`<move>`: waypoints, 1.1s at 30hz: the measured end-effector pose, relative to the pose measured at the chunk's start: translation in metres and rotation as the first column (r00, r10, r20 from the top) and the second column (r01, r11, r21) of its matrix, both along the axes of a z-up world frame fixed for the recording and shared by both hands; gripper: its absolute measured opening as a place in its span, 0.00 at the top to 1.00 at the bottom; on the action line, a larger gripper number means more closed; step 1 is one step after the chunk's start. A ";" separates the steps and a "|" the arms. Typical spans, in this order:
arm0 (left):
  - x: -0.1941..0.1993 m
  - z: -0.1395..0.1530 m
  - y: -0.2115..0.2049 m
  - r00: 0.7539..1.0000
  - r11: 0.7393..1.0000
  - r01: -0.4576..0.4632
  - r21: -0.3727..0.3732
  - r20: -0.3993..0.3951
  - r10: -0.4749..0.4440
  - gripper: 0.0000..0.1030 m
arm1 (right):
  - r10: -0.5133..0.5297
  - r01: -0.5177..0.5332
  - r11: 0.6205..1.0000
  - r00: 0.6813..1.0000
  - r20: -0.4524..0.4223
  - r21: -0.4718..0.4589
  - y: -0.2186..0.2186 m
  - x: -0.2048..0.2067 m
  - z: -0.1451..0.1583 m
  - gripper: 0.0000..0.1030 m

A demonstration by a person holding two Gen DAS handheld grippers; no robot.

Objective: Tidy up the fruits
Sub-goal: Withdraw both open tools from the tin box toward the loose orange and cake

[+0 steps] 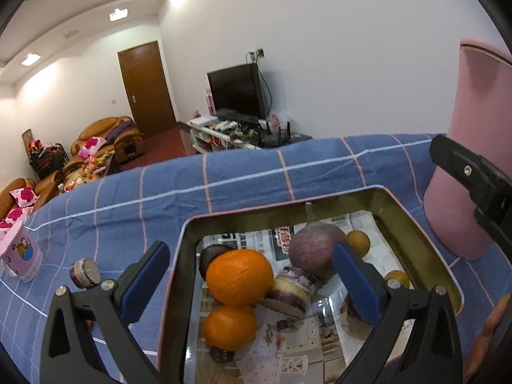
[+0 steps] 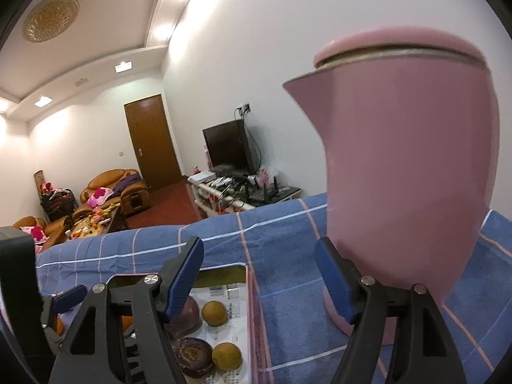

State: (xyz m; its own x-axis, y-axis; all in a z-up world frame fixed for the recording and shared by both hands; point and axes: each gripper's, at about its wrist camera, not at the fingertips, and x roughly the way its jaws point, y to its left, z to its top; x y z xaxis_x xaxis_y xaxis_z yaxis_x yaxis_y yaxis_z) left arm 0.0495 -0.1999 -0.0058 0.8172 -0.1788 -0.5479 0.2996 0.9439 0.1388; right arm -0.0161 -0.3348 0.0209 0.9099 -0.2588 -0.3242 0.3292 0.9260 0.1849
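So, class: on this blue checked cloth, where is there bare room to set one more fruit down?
Free: the cloth beyond the tin, and between tin and pink cup. Crowded: inside the tin, around the oranges, and the strip beside the pink kettle.

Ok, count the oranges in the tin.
2. One orange sits at the tin's left side beside a sugarcane piece; the second orange lies right below it, nearer the camera. Others may be hidden.
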 end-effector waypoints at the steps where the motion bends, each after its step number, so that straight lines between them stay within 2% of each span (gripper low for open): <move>1: -0.002 0.001 0.001 1.000 1.000 -0.001 -0.003 0.010 0.001 0.00 | -0.010 0.010 1.000 1.000 0.009 -0.012 0.001 -0.002 0.001 0.28; 5: -0.010 0.003 0.005 1.000 1.000 -0.004 -0.017 0.029 0.005 0.00 | -0.034 0.036 0.997 0.999 0.041 -0.061 0.006 -0.009 0.003 0.23; 12: -0.018 0.007 0.012 0.998 0.999 -0.016 -0.036 0.064 0.018 0.00 | -0.060 0.068 0.991 0.996 0.073 -0.114 0.013 -0.021 0.008 0.23; 22: -0.038 0.010 0.019 0.996 0.999 -0.006 -0.035 0.092 0.009 0.00 | -0.050 0.051 0.998 0.998 0.038 -0.040 0.012 -0.039 0.004 0.23; 26: -0.050 0.010 0.026 0.996 1.000 0.007 -0.029 0.093 -0.005 0.00 | -0.040 0.042 0.998 0.999 0.033 -0.037 0.017 -0.044 0.005 0.23; 33: -0.060 0.011 0.051 0.996 0.997 -0.018 -0.071 0.082 0.024 0.00 | -0.033 0.033 0.999 0.999 0.026 -0.031 0.029 -0.058 0.004 0.23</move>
State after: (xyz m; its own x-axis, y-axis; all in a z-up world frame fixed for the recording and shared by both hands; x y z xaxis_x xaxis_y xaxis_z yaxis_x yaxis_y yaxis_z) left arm -0.0108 -0.1489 0.0054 0.8630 -0.1965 -0.4654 0.2697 0.9582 0.0956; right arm -0.0742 -0.3055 0.0246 0.9085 -0.2985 -0.2925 0.3553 0.9201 0.1647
